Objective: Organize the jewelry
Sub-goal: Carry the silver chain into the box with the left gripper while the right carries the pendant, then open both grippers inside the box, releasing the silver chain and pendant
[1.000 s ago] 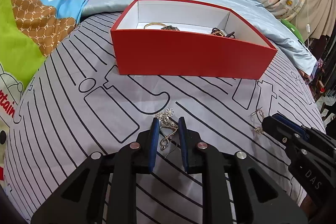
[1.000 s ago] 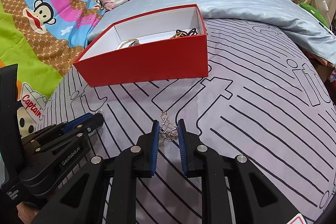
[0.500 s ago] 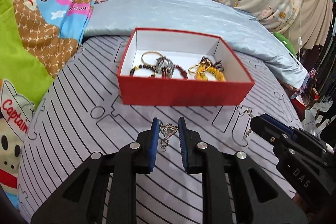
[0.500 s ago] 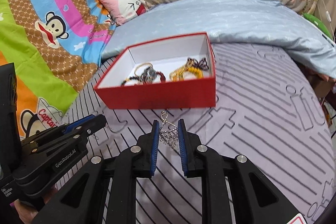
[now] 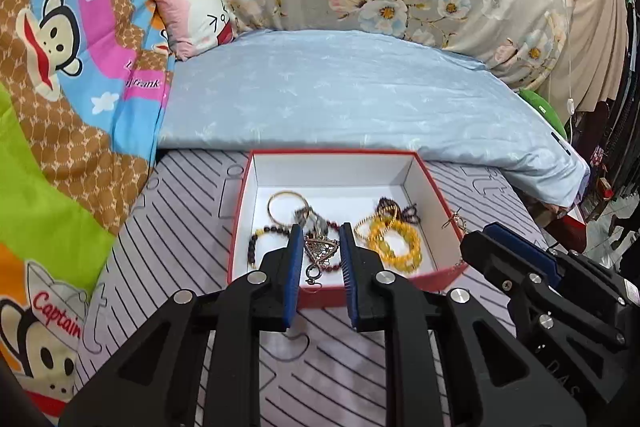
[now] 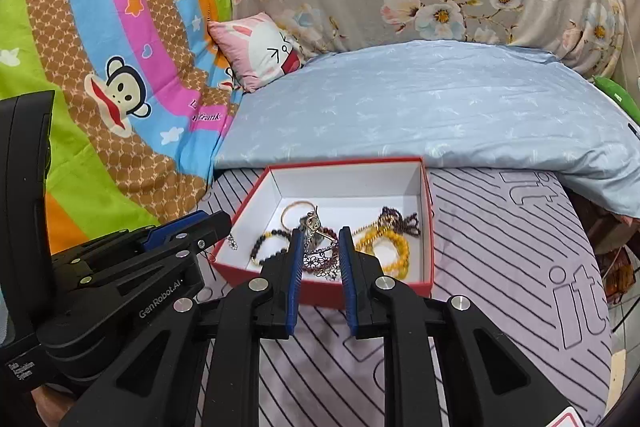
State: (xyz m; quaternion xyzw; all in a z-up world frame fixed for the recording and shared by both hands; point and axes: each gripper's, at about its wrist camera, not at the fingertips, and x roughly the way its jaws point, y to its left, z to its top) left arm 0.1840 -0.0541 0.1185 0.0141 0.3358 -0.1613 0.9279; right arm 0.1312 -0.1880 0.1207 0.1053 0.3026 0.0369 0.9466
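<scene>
Red-walled, your one box (image 5: 340, 293) sits on the striped sheet (image 6: 500, 247) holding several bracelets, two of them yellow (image 5: 396, 241). Your two grippers hang over it: left gripper (image 5: 320, 251) pinches a silver pendant (image 5: 319, 251), right gripper (image 6: 319, 247) pinches another silver piece (image 6: 320, 259).

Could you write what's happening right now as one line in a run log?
left gripper: jaws shut on silver pendant | right gripper: jaws shut on silver chain | both by red box | stage: carrying
</scene>
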